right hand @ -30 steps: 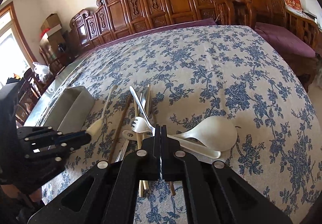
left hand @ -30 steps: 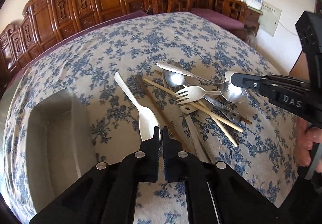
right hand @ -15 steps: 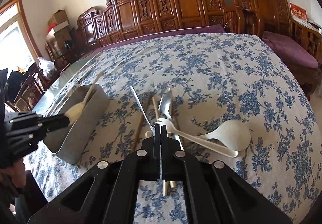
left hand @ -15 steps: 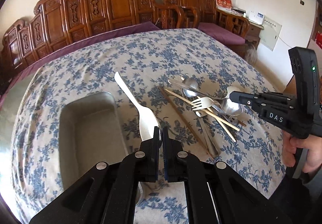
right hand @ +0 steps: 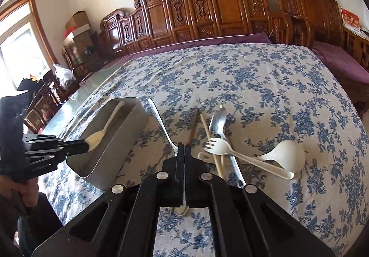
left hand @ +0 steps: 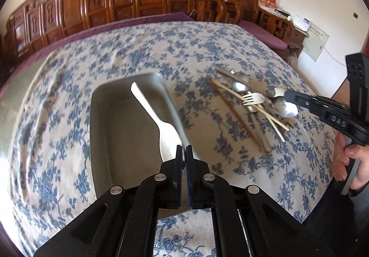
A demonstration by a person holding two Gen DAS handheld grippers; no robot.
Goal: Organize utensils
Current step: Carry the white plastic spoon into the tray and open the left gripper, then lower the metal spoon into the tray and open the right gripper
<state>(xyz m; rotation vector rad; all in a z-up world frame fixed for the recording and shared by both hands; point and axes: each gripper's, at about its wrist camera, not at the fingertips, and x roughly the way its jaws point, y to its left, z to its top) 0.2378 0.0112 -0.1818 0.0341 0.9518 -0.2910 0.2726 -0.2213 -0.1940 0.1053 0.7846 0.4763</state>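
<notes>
My left gripper [left hand: 183, 148] is shut on the bowl end of a white plastic spoon [left hand: 150, 107] and holds it over the grey metal tin [left hand: 101, 118]. In the right wrist view the same spoon [right hand: 106, 125] hangs above the tin [right hand: 129, 139], held by the left gripper [right hand: 86, 145]. My right gripper [right hand: 184, 148] is shut on a metal spoon [right hand: 161, 121], lifted above the cloth; the right gripper also shows in the left wrist view [left hand: 287, 95] with the spoon's bowl [left hand: 287, 109]. A pile stays on the cloth: white fork [right hand: 219, 147], white ladle [right hand: 286, 155], chopsticks [right hand: 208, 139], metal spoon [right hand: 220, 123].
The table carries a blue floral cloth [right hand: 265, 86]. Carved wooden chairs [right hand: 219, 7] line its far side. A purple cushioned bench [right hand: 341, 63] stands at the right. Boxes and bags [right hand: 76, 26] sit by the window at the left.
My left gripper has carried the white spoon leftward from beside the pile to over the tin. My right gripper has lifted the metal spoon and drawn back from the pile.
</notes>
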